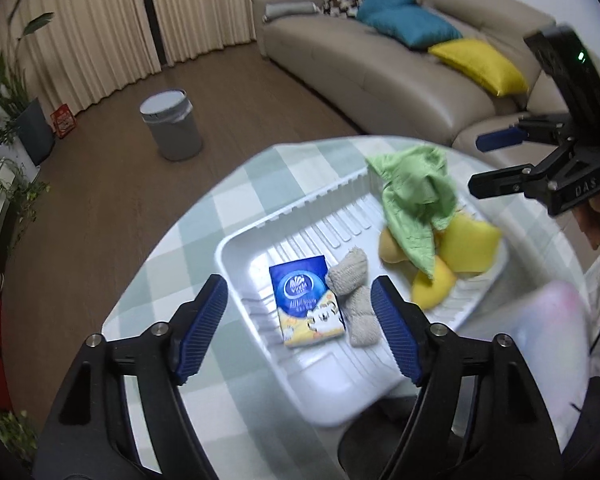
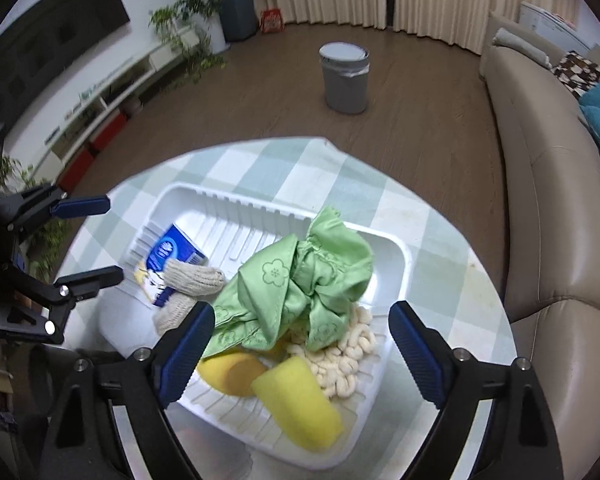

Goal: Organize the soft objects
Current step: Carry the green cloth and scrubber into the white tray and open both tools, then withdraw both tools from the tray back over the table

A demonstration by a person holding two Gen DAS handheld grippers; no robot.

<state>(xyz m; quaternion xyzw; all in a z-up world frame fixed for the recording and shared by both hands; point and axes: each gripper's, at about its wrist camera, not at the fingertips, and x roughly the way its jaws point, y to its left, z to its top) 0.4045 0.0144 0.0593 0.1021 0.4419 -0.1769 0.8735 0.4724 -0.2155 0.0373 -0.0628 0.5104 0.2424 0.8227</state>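
Left hand-held gripper [image 1: 297,330]: your jaws stand apart with nothing between the pads – they hang above the near end of the white tray [image 1: 235,246].
Right hand-held gripper [image 2: 302,354]: also wide apart and empty, above the tray's other end.
Worktop [image 1: 171,272]: a round top under a pale green checked cloth; the tray sits on it and holds everything soft in view.
Under the left: the blue tissue pack [image 1: 306,300] lies flat, with the beige knitted glove [image 1: 354,294] just beside it on the right, touching its edge.
Under the right: the green cloth [image 2: 295,284] is heaped over two yellow sponges [image 2: 300,400] and a cream noodle-textured mitt [image 2: 348,356].
Long axis: the glove runs roughly away from you in the left wrist view, so your jaws already straddle its width.
Nearer hand: the left for the glove and pack, the right for the cloth and sponges.
Judgement: all items seem to be in the tray, so little is likely left. If the glove moves next, bring the left straight down; mind the pack lying against it.
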